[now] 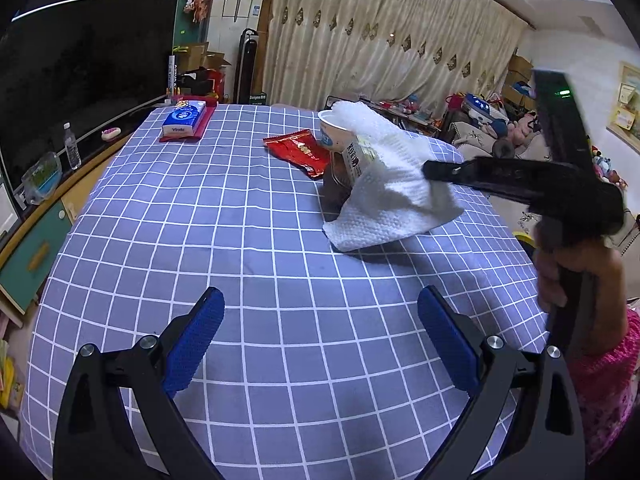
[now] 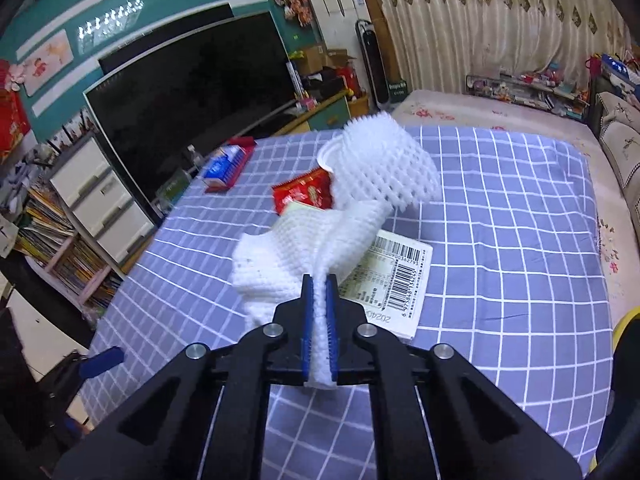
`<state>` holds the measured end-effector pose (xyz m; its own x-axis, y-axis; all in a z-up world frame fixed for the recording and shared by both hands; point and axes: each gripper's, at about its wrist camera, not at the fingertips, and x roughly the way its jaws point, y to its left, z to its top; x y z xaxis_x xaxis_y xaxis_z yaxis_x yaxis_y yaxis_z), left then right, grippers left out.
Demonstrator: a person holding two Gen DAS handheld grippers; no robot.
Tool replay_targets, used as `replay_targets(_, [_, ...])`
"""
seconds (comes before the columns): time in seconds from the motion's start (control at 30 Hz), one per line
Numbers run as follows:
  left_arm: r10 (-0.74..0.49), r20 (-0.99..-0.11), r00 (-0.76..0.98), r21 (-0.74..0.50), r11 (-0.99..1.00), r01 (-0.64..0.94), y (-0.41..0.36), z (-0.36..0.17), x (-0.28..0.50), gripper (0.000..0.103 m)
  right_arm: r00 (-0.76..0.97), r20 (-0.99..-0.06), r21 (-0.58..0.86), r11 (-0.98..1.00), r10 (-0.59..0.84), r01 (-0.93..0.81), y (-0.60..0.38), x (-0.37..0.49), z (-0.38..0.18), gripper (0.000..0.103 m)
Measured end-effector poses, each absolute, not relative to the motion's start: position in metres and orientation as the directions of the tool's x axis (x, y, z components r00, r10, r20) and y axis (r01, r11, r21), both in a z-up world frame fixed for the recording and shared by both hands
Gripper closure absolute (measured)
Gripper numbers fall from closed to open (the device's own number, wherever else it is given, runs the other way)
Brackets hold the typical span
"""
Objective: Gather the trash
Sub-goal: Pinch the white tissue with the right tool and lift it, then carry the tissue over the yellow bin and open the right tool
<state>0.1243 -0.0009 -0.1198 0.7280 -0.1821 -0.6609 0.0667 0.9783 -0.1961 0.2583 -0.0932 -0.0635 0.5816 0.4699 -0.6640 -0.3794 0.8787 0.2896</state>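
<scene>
here right gripper pinches soft white foam netting; left gripper gapes empty

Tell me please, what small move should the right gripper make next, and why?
Probably lift the white paper towel slowly, straight up. The right gripper is shut on one edge of it, but the rest still drapes over the paper cup and rests on the checked cloth. A slow lift should free it without tipping the cup. The left gripper is open and empty.
</scene>
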Motion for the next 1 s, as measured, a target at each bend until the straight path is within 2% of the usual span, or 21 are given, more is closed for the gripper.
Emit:
replay_targets(0.3, [-0.187,-0.67,0.718,-0.194,0.978,0.074,-0.003,-0.126,0.124,0.007,0.669,-0.532,0.285,0.853,0.519,-0.436,-0.114,0.209,0.002,0.097])
replay_targets(0.47, [-0.186,-0.672,0.717,-0.189,0.979,0.077,-0.004,-0.126,0.123,0.007,0.767,-0.495,0.215,0.913,0.408,-0.347,-0.153,0.191,0.024,0.097])
replay_targets(0.67, [-0.189,-0.677,0.712,-0.182,0.979,0.087,-0.009,-0.126,0.126,0.007,0.826,-0.541,0.183,0.981,0.159,-0.069,-0.246,0.181,0.005,0.096])
replay_targets(0.83, [-0.195,-0.679,0.708,-0.172,0.98,0.104,-0.02,-0.125,0.132,0.007,0.79,-0.61,0.134,0.974,-0.065,0.183,-0.325,0.172,-0.028,0.094])
replay_targets(1.0, [-0.204,-0.684,0.701,-0.164,0.979,0.125,-0.033,-0.123,0.138,0.007,0.728,-0.666,0.108,0.945,-0.162,0.31,-0.373,0.175,-0.066,0.094])
